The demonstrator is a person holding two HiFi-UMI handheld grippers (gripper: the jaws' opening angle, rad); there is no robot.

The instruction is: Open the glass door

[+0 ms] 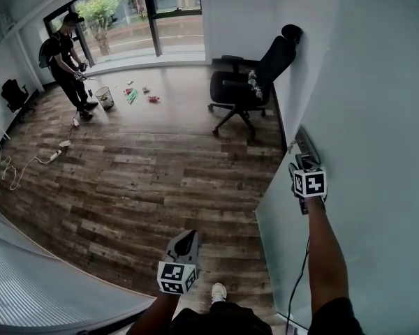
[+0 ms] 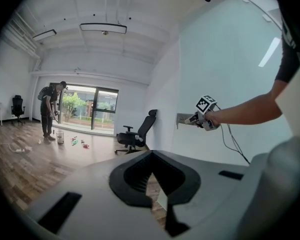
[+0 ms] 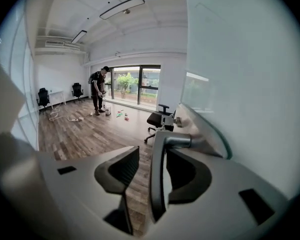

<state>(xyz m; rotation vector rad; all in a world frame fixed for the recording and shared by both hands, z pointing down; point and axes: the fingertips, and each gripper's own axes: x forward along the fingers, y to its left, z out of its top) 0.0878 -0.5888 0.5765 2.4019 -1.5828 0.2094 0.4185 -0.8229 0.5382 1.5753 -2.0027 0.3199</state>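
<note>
Head view puts my left gripper (image 1: 187, 237) low over the wood floor (image 1: 126, 180); only its own view shows the jaws clenched together on nothing. Further right, my right gripper (image 1: 304, 162) is up at the glass door (image 1: 377, 103). Only the right gripper view shows those jaws released, standing apart with the door handle (image 3: 160, 174) between them.

Floor (image 1: 146, 180): brown wood planks.
Walls (image 2: 155, 96): plain white.
Window (image 1: 126, 16): big, at the far end, green trees outside.
Chair (image 1: 248, 82): black, on wheels, by the wall.
Lights (image 2: 103, 28): long lamps on the ceiling.
</note>
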